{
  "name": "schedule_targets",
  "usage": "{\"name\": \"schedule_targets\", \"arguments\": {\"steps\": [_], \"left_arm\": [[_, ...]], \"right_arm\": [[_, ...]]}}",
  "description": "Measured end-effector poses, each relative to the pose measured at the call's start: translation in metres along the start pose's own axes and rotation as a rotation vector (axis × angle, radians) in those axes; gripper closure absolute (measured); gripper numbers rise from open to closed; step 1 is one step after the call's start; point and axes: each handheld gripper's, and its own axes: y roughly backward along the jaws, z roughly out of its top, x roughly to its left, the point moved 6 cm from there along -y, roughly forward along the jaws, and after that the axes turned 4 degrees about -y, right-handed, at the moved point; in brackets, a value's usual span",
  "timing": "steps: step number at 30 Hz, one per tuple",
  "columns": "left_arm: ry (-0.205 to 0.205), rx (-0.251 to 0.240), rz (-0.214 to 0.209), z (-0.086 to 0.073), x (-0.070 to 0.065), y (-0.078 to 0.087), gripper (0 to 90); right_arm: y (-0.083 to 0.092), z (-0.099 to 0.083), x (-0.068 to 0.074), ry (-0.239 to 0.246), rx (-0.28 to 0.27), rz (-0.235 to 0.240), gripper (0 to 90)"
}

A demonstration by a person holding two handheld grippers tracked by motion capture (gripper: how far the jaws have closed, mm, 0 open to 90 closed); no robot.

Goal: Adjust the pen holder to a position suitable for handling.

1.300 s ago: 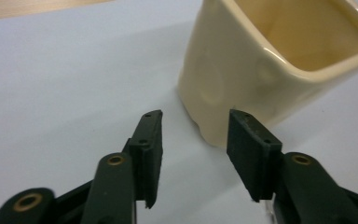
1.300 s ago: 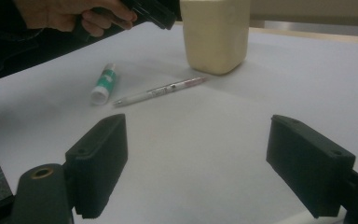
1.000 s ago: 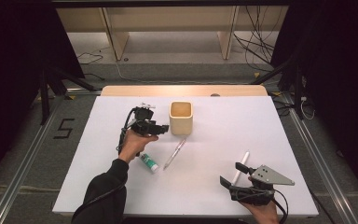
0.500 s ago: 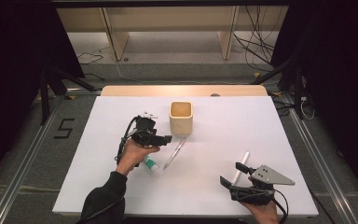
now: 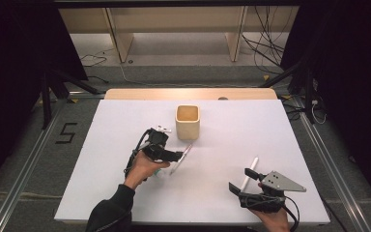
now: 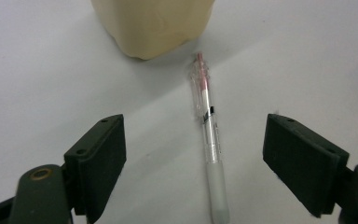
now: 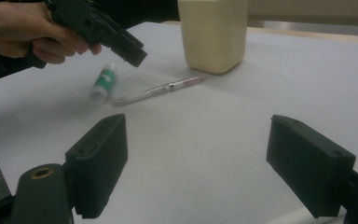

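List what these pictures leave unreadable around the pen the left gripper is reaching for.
- Pen: its near tip is cut off by the bottom edge of the left gripper view.
- Pen's printing: too small in the right gripper view.
- Beige cup: its inside floor is hidden by its own wall in the high view.
- Green-and-white tube: label blurred, right gripper view; mostly hidden by the left hand in the high view.

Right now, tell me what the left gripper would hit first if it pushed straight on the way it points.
Most likely the clear pen, which lies between the open left gripper's jaws; the beige cup stands just beyond. Depth is hard to judge.
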Motion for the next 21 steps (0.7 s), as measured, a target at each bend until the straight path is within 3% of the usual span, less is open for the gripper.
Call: {"name": "schedule_targets", "arguments": {"steps": [8,21], "left_arm": [[-0.01,0.019,-0.001,-0.003,-0.007,-0.002,20.4],[-0.062,0.086,-0.023,-0.01,-0.017,-0.008,22.4]], "right_arm": [[0.0,0.0,0.0,0.0,-0.001,0.002,20.9],[0.0,-0.001,0.002,0.003,0.005,0.003,20.9]]}}
